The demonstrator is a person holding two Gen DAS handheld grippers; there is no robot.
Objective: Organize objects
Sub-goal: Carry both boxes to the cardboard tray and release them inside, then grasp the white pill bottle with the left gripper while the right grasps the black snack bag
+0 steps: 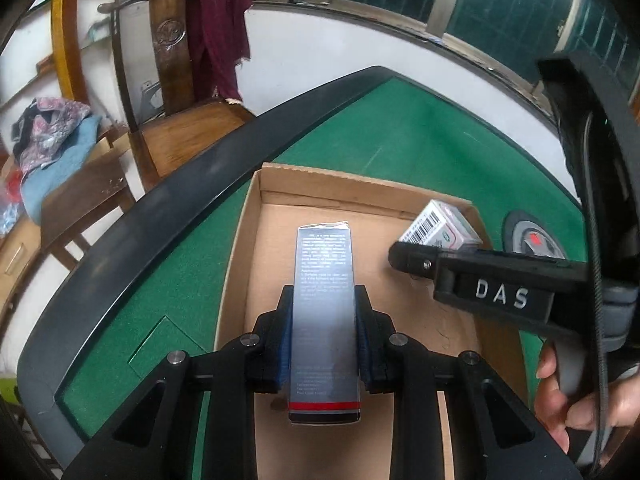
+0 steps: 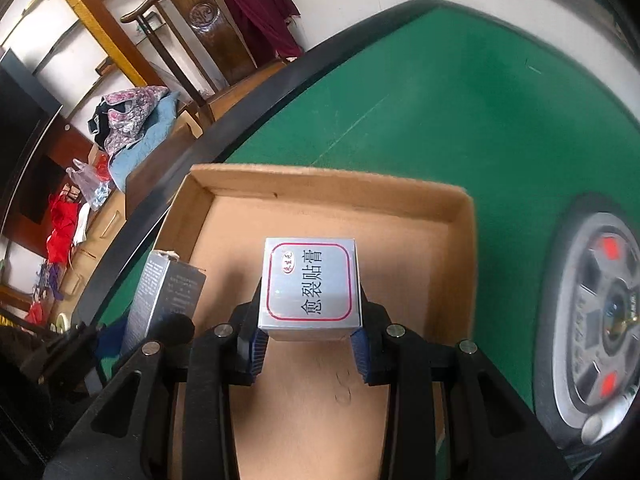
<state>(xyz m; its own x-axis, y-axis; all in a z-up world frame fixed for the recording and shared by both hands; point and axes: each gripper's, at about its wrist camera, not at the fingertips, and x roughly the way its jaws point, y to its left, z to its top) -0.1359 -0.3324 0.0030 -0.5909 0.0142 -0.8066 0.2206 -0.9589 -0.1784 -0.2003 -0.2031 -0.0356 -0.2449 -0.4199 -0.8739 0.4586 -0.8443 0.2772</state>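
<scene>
Now lower both: left tongs point(image 1: 323, 334) pinching tall box point(image 1: 323, 320), right tongs point(image 2: 309, 346) pinching square box point(image 2: 310, 286); set flat in tray point(image 2: 466, 264), well apart.

Home: mahjong table point(image 1: 400, 128), wooden chair point(image 1: 176, 80)

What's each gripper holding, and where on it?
Left gripper clamps the tall grey box across its long sides, near mid-length. Right gripper clamps the square silver box by its two opposite sides, near its lower end.
</scene>
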